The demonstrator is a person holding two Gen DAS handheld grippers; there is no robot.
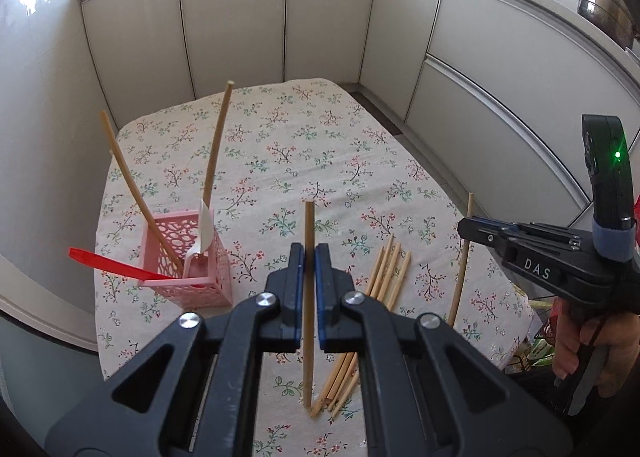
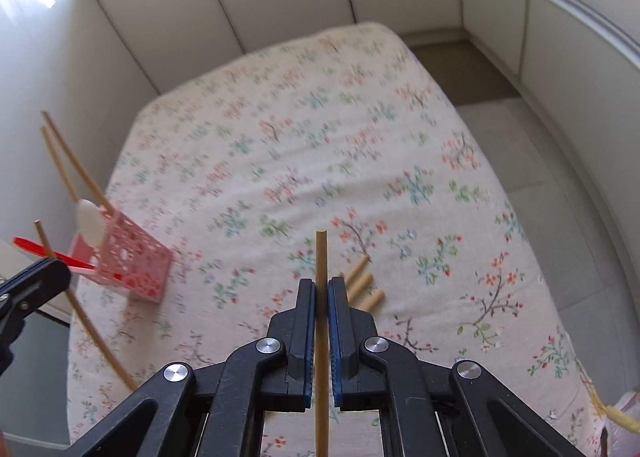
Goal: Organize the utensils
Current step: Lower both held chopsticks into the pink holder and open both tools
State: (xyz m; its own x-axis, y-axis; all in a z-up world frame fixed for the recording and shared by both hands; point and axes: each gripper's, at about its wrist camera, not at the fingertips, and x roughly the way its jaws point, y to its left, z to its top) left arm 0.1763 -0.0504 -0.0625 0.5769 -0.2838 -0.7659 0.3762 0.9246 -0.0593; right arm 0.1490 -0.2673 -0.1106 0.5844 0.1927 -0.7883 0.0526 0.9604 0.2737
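A pink perforated holder (image 1: 192,261) stands on the floral tablecloth at the left; it also shows in the right wrist view (image 2: 128,261). It holds two wooden chopsticks (image 1: 216,145), a white spoon (image 1: 206,229) and a red spoon (image 1: 116,265). My left gripper (image 1: 309,257) is shut on a wooden chopstick (image 1: 309,225), held upright above the table. My right gripper (image 2: 321,289) is shut on another chopstick (image 2: 321,257), also upright. Several loose chopsticks (image 1: 384,277) lie on the cloth to the right of my left gripper; they also show in the right wrist view (image 2: 364,281).
The table (image 1: 304,145) has a floral cloth and stands in a corner of white cabinet fronts (image 1: 232,25). The right gripper body (image 1: 560,257) and the hand show at the right of the left wrist view. Pots (image 1: 600,1) sit on the counter.
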